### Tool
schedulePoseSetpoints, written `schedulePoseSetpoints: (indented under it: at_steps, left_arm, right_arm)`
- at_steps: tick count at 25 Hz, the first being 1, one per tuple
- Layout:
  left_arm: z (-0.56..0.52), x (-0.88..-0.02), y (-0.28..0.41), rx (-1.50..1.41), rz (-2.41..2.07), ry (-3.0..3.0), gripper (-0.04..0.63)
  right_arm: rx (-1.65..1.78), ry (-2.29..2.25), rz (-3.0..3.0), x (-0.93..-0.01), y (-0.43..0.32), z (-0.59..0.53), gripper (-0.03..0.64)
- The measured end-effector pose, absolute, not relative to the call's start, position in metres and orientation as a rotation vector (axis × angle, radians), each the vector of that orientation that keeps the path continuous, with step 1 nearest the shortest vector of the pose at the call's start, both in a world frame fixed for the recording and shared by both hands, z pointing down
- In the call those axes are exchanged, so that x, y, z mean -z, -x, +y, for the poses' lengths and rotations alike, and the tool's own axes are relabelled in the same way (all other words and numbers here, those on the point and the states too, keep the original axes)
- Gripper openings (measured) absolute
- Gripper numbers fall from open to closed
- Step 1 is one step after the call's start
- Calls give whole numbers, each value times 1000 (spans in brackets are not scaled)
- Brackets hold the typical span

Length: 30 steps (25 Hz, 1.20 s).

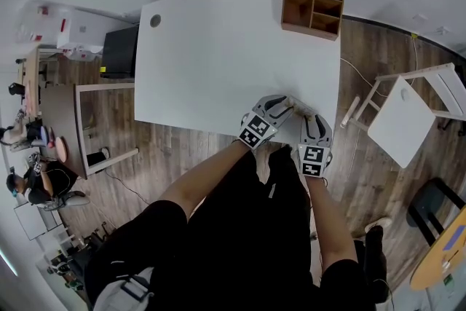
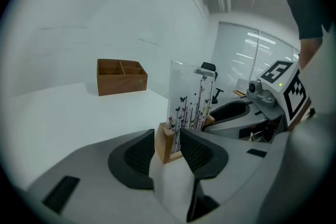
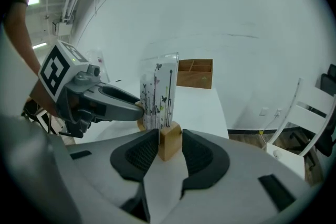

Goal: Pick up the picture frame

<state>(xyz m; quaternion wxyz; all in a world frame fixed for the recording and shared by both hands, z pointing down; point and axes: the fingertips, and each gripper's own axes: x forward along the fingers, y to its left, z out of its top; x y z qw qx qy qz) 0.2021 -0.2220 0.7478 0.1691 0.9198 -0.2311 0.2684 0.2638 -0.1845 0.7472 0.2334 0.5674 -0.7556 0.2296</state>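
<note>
Getting set to grasp at the near edge of the table [image 1: 218, 62]: straddling the picture frame [image 2: 189, 97], which is standing upright there on two wooden feet, with the left claw [image 2: 167, 138] around one foot and the right claw [image 3: 169, 136] around the other. Showing both claws released, spread wide, pads just beside the wood and seemingly not squeezing. Next, probably: clenching both together, then lifting evenly, avoiding tipping the clear panel. Also carrying a wooden box [image 1: 313, 7] at the table's far corner. Showing plank floor [image 1: 357, 54] around the table.
</note>
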Motion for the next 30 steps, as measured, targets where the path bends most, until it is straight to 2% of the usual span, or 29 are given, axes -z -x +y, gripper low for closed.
schedulePoseSetpoints:
  at_steps: [19, 30]
  left_arm:
    - [-229, -748, -207, -714, -576, -2660, 141]
    - [-230, -748, -204, -680, -549, -2643, 115]
  right_arm:
    - [-626, -1604, -2073, -751, -266, -189, 129]
    - [-631, -1645, -2065, -751, -268, -194, 127]
